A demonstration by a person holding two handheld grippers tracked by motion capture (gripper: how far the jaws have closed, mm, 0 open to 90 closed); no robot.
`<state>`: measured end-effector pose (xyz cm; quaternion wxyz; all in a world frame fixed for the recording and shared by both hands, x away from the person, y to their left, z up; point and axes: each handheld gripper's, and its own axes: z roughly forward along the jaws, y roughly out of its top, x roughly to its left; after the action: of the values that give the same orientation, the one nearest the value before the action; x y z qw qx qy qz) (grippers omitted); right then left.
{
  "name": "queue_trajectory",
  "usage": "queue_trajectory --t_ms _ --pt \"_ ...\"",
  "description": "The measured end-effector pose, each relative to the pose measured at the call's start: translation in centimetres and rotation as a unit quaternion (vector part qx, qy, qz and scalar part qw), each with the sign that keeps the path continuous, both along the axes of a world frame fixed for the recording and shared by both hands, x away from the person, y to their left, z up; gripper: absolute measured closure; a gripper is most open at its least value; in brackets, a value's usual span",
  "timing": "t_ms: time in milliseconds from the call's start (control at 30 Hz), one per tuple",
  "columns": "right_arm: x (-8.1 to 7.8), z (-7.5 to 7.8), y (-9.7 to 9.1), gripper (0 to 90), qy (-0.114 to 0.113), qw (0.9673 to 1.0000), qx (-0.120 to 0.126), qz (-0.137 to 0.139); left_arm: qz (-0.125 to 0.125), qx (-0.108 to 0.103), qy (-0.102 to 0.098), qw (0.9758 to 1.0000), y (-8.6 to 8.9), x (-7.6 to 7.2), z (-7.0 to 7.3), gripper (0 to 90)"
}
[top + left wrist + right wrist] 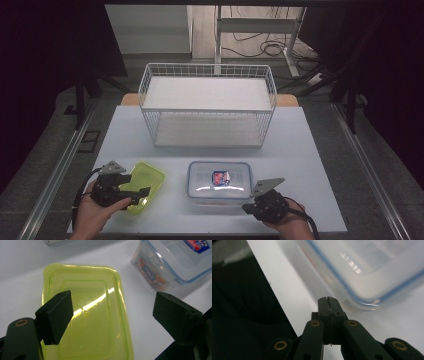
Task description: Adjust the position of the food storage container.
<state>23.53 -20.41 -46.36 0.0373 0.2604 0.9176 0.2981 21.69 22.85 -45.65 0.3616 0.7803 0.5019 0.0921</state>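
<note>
Nearest us, at the worktop's (310, 165) front edge, we hold both claws. L claw (131, 192) sits over the yellow-green lid (150, 181), jaws wide apart w/ nothing between them; in the left gripper view the lid (100, 315) lies flat below. R claw (248, 207) has jaws pressed together, empty, tips just by the front-right corner of the clear box (219, 183); the right gripper view shows it (328, 299) near that blue-rimmed corner (367, 272), contact unclear. Lid lies just left of the box. Behind the box, well apart, stands a white wire rack (207, 102).
</note>
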Motion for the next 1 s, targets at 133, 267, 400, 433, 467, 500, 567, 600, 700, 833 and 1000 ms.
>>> queue_trajectory --t_ms 133,267,400,433,467,500,567,600,700,833,1000 --pt "0.7 1.6 -1.2 86.2 -0.011 0.999 0.031 -0.029 -0.006 -0.004 0.002 1.0 -0.3 0.0 -0.1 16.2" --pt "1.6 2.5 -1.8 79.4 -0.011 0.9968 0.055 -0.057 -0.005 -0.01 0.002 0.9999 -0.2 0.1 0.0 16.1" --pt "2.5 3.1 -2.2 53.9 0.021 0.9918 0.081 -0.097 -0.006 -0.016 0.0 0.9999 0.1 0.3 0.2 15.9" --pt "2.6 3.2 -2.2 46.8 0.022 0.9908 0.081 -0.106 -0.005 -0.019 0.0 0.9998 0.0 0.4 0.2 15.9" --pt "2.8 3.2 -2.2 38.8 0.018 0.9894 0.081 -0.119 -0.006 -0.02 0.0 0.9998 0.0 0.4 0.2 15.9" --pt "2.9 3.3 -2.1 31.6 0.011 0.9883 0.077 -0.131 -0.007 -0.021 0.0 0.9998 -0.1 0.5 0.2 15.8" --pt "3.3 3.4 -2.2 23.5 0.011 0.9845 0.079 -0.156 -0.011 -0.021 0.0 0.9997 -0.2 0.4 0.3 15.7" --pt "3.5 3.4 -2.4 21.6 0.012 0.9821 0.089 -0.166 -0.012 -0.021 -0.001 0.9997 -0.3 0.4 0.3 15.7" --pt "4.1 3.0 -3.6 18.9 0.025 0.9719 0.127 -0.197 -0.011 -0.025 -0.004 0.9996 -0.5 0.1 0.5 15.4" --pt "4.1 2.7 -4.6 18.9 0.027 0.97 0.126 -0.206 -0.009 -0.027 -0.008 0.9996 -0.7 -0.1 0.8 15.2" --pt "4.2 2.8 -5.9 18.7 0.028 0.9642 0.137 -0.226 -0.011 -0.028 -0.004 0.9995 -1.1 -0.3 0.8 15.2"
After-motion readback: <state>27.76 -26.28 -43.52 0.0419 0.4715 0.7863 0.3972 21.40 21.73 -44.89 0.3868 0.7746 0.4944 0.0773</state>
